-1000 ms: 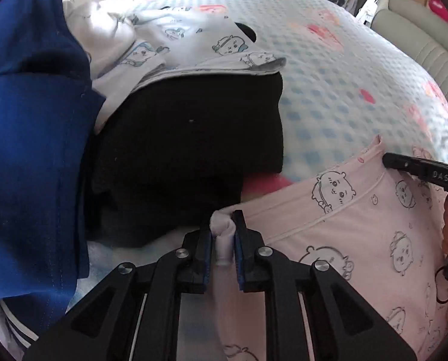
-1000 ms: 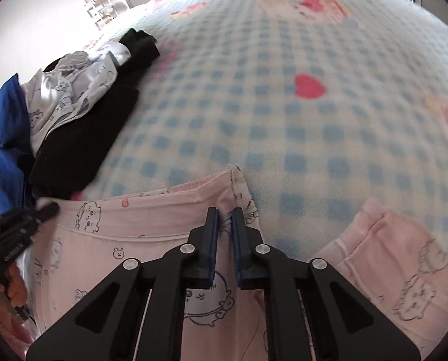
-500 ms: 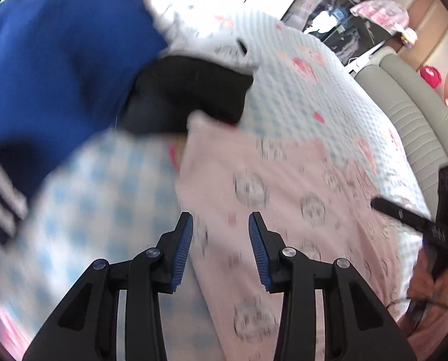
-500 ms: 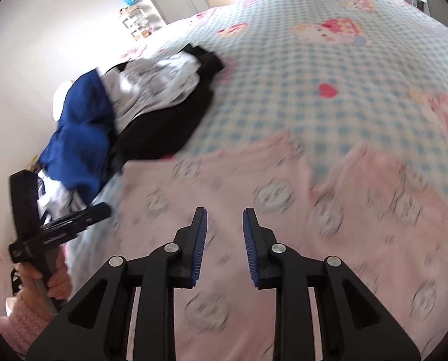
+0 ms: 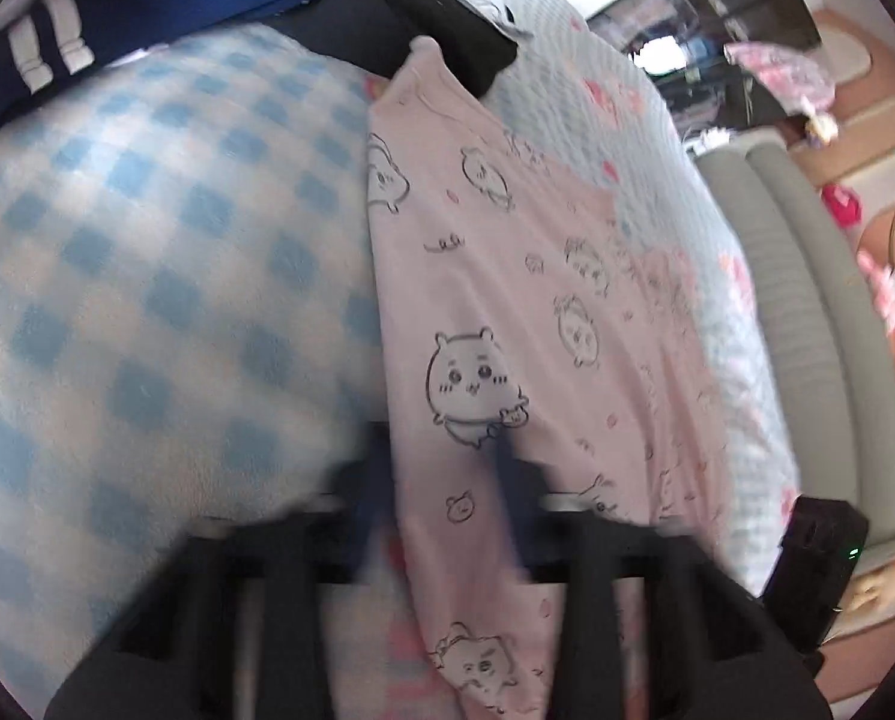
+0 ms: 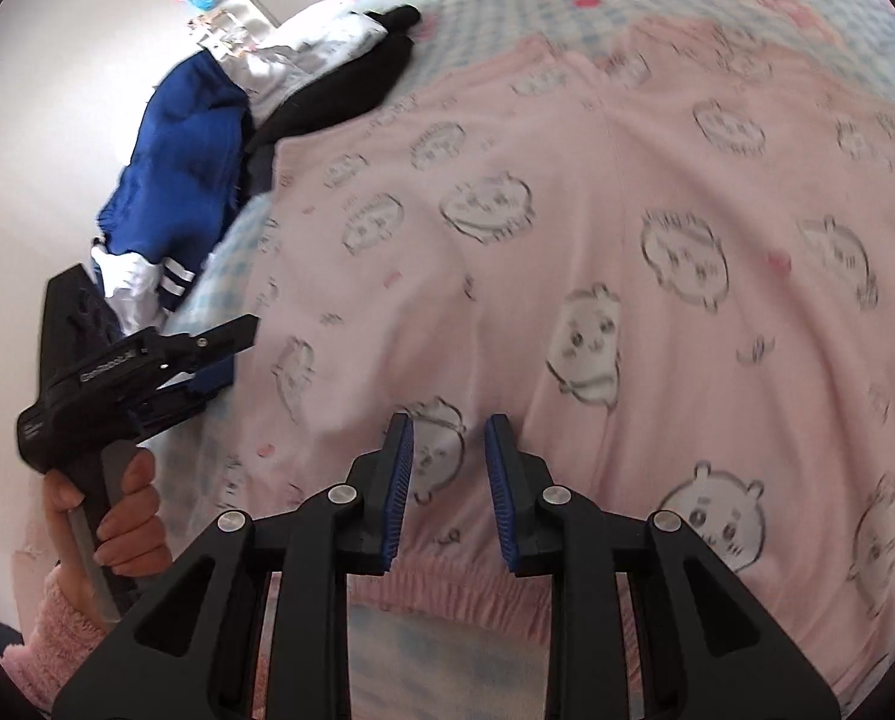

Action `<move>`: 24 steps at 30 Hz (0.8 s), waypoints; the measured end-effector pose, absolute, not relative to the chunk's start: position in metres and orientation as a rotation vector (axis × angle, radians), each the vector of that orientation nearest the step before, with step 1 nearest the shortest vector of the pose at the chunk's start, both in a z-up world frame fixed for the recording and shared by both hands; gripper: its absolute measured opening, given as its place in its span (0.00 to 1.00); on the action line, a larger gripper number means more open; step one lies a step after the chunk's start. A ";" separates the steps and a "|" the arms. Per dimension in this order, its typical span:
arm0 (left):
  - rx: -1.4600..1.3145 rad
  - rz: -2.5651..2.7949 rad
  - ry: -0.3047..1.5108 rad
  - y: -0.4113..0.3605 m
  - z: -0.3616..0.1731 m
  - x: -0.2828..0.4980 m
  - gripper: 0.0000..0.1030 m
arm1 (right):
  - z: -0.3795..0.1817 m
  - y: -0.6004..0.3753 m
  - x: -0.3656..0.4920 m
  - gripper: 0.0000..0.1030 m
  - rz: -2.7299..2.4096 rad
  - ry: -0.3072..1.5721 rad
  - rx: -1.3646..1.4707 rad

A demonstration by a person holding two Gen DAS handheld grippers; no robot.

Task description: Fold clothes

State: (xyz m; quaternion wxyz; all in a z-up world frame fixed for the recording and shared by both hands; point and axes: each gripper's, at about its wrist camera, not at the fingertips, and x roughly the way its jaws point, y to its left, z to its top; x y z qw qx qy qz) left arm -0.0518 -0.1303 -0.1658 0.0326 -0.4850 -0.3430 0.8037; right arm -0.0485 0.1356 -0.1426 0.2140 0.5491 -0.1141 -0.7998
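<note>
Pink pyjama bottoms with a cartoon animal print lie spread flat on the blue checked blanket. In the left wrist view my left gripper is blurred at the left edge of the pink bottoms. Its jaws are closing with the cloth edge between them. The right wrist view shows the same left gripper from the side, held by a hand in a pink sleeve. My right gripper stands open just beyond the gathered waistband, with nothing pinched.
A heap of clothes lies at the far left of the bed: a blue jacket, a black garment and a white printed one. A grey padded bed edge runs along the right. A white wall stands at the left.
Both grippers let go of the far end of the pink bottoms and pulled back to the near end. The left jaws opened wide, then closed on the left edge. The right jaws opened.
</note>
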 end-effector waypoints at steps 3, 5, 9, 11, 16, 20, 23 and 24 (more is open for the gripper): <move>-1.540 2.557 -0.967 -0.131 -0.151 -0.044 0.03 | -0.137 0.135 -0.043 0.24 -2.235 -0.308 1.504; -1.571 2.642 -0.897 -0.141 -0.137 -0.029 0.03 | -0.127 0.141 -0.040 0.24 -2.266 -0.315 1.463; -1.547 2.471 -1.112 -0.160 -0.145 -0.010 0.08 | -0.114 0.164 -0.040 0.24 -2.351 -0.322 1.446; -1.511 2.376 -1.214 -0.157 -0.155 -0.006 0.37 | -0.118 0.176 -0.040 0.24 -2.358 -0.373 1.459; -1.448 2.267 -1.275 -0.128 -0.172 -0.014 0.40 | -0.131 0.181 -0.037 0.24 -2.299 -0.451 1.491; -1.501 2.355 -1.145 -0.109 -0.170 -0.018 0.05 | -0.129 0.169 -0.034 0.24 -2.305 -0.384 1.489; -1.493 2.444 -1.048 -0.106 -0.154 -0.013 0.03 | -0.129 0.166 -0.034 0.24 -2.315 -0.363 1.506; -1.501 2.487 -0.994 -0.107 -0.146 -0.010 0.03 | -0.127 0.166 -0.033 0.24 -2.321 -0.362 1.497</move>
